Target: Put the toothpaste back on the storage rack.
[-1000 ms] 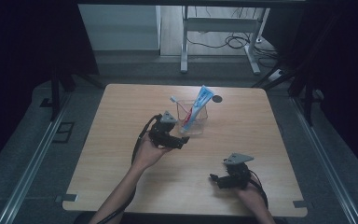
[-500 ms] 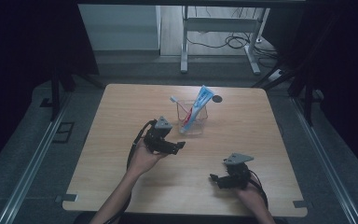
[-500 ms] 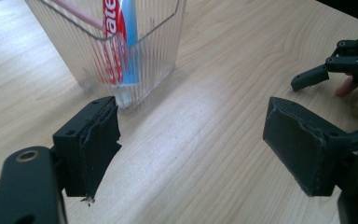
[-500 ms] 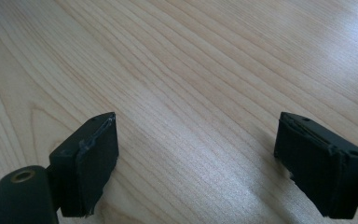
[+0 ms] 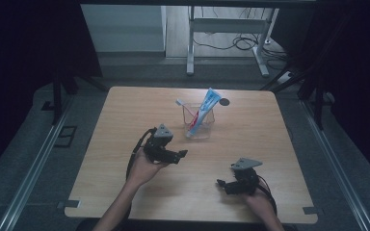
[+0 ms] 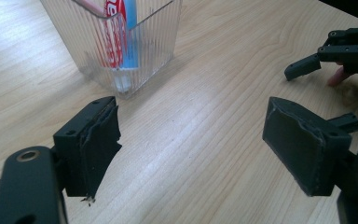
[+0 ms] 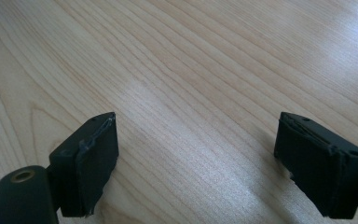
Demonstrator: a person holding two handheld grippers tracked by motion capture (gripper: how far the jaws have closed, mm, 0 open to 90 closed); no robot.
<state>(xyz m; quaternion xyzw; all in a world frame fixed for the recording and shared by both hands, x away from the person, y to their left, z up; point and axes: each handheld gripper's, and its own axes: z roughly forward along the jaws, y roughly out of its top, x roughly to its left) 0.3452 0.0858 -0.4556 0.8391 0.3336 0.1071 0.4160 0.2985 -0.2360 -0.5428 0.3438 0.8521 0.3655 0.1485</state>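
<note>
We see left gripper (image 5: 182,154) jaws wide, empty, near clear cup (image 5: 198,126) holding toothpaste (image 5: 203,110), toothbrush (image 5: 181,103). Right gripper (image 5: 220,183) wide, empty, near edge of table (image 5: 125,110).

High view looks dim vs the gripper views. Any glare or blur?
High view: underexposed, dark surround, table lit softly, sharp enough. Left gripper view: bright, clear cup slightly soft, near pads sharp. Right gripper view: pale sheen on the wood between the pads, no real glare.
</note>
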